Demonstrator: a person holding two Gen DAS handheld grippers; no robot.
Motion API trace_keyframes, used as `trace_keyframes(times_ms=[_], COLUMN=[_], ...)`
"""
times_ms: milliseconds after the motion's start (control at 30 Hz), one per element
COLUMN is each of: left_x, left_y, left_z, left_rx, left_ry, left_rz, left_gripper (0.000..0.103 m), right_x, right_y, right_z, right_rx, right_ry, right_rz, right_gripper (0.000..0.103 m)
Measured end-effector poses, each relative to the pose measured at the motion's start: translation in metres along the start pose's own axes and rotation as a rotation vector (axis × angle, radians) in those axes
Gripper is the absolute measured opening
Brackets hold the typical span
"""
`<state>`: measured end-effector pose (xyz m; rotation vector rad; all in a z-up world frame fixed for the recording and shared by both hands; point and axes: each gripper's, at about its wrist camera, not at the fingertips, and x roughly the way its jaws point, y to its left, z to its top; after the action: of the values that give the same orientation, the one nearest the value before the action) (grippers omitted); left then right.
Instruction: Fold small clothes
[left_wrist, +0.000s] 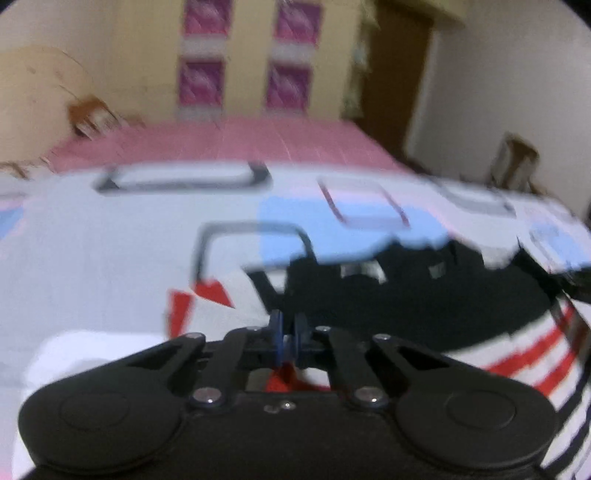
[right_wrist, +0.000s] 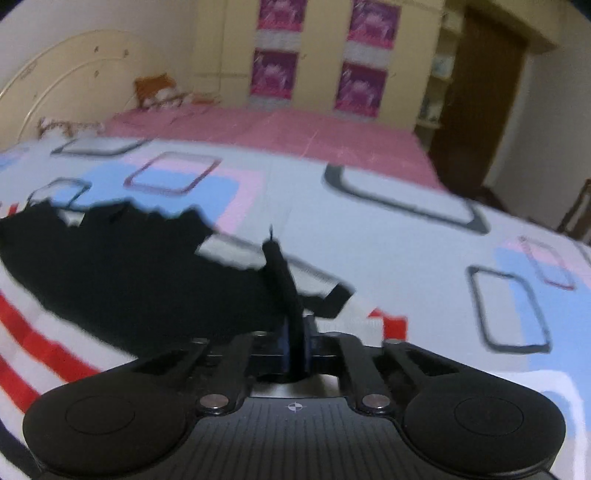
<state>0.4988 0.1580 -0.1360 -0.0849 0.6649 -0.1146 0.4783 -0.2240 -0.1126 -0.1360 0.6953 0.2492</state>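
Observation:
A small garment (left_wrist: 424, 306) lies on the bed, black at its upper part with red, white and black stripes below. It also shows in the right wrist view (right_wrist: 122, 273). My left gripper (left_wrist: 287, 341) is shut on the garment's edge, with red and white cloth between the blue pads. My right gripper (right_wrist: 293, 343) is shut on a black fold of the garment that stands up between its pads. Both frames are blurred by motion.
The bed has a white sheet (right_wrist: 369, 251) with blue, pink and grey rectangles, and a pink sheet (right_wrist: 295, 136) beyond it. A headboard (right_wrist: 55, 74) stands at the left, wardrobe doors (right_wrist: 317, 55) behind, a brown door (right_wrist: 484, 96) at the right.

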Motion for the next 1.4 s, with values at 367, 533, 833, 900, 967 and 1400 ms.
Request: trace_keyframes(times_ms=[367,533,833,900,967,1400], left_x=[-0.012,-0.005,0.006,-0.001,-0.004,-0.031], left_y=[0.004,-0.063,-0.060,-0.029,-0.024,-0.136], left_z=[0.005,0.018,-0.017,-0.023,-0.021,-0.056], left_rx=[-0.063,0.072,0.138,0.078,0.082,0.239], left_ry=[0.004,-0.008,0.085,0.080,0.080,0.092], left_rz=[0.118,-0.015,0.027,0.006,-0.021,-0.141], left_gripper=[0.059,0.066,0.078,0.074,0.073,0.073], right_x=[-0.024,-0.019,0.000,-0.003,-0.008,-0.057], right_y=[0.002,0.058,0.062,0.020,0.006,0.116], right_z=[0.006,0.020,-0.004,-0.014,-0.015,-0.038], right_rx=[0.069,-0.009,-0.062,0.040,0.068,-0.154], right_ry=[-0.079,-0.051,0.051,0.077,0.085,0.049], right_rz=[-0.133,0.086,0.040,-0.016,0.011,0.170], right_gripper=[0.084,0.043,0.042,0.042,0.042,0.042])
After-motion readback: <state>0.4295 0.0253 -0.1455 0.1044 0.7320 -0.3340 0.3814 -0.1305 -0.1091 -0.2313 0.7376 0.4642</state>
